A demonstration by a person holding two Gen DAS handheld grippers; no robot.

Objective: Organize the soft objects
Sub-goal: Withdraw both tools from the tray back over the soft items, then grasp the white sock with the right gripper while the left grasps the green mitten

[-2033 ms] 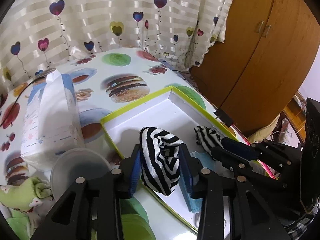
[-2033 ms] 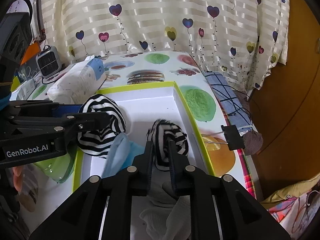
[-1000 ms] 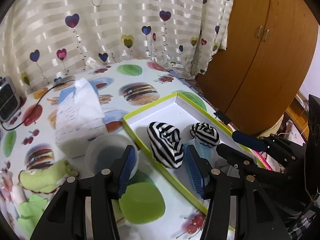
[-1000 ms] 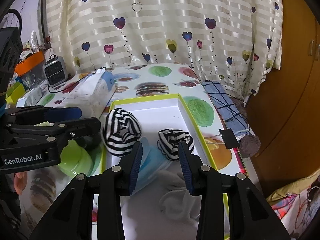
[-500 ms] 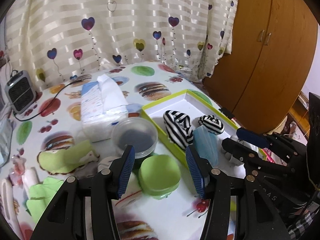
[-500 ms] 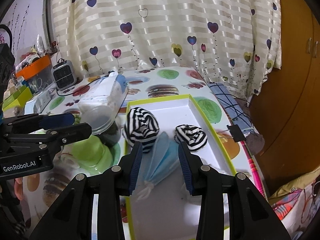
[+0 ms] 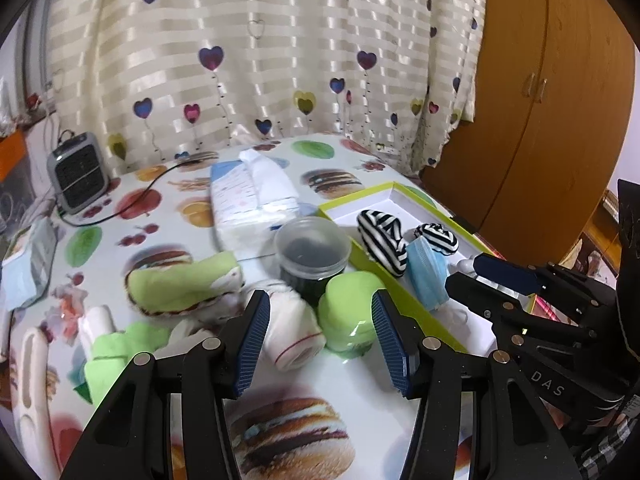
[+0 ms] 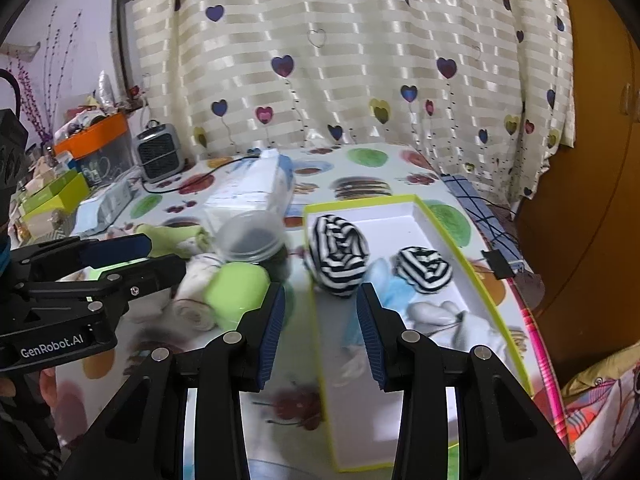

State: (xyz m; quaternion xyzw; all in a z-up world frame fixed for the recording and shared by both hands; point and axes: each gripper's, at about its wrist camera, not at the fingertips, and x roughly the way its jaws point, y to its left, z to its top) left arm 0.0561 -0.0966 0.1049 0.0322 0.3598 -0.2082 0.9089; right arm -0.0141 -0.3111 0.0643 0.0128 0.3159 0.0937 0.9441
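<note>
Hovering left hand-held gripper point(image 7: 318, 332): fingers standing wide apart, holding nothing, above a rolled white towel point(image 7: 294, 334) and a green lidded tub point(image 7: 350, 316).
Right hand-held gripper point(image 8: 320, 322): fingers also standing apart and empty, straddling the near-left wall of the box.
Box point(image 8: 486, 280): a shallow white tray with a lime rim, lying at the bench's right side; its right rim is running close to the bench edge (little spare room there).
Soft things in box: larger striped bundle point(image 8: 338, 254) and smaller striped bundle point(image 8: 426, 266) sitting side by side, a blue face mask point(image 7: 426, 274) leaning between them.
Soft things outside: green towel point(image 7: 184, 284) lying on the bench point(image 7: 288, 384) left of a clear jar point(image 7: 312, 250).
Open room: bare bench showing in front of the left fingers.
Hard to make out: white items in the box's near half are blurring; the box's near corner is hiding behind the right fingers.
</note>
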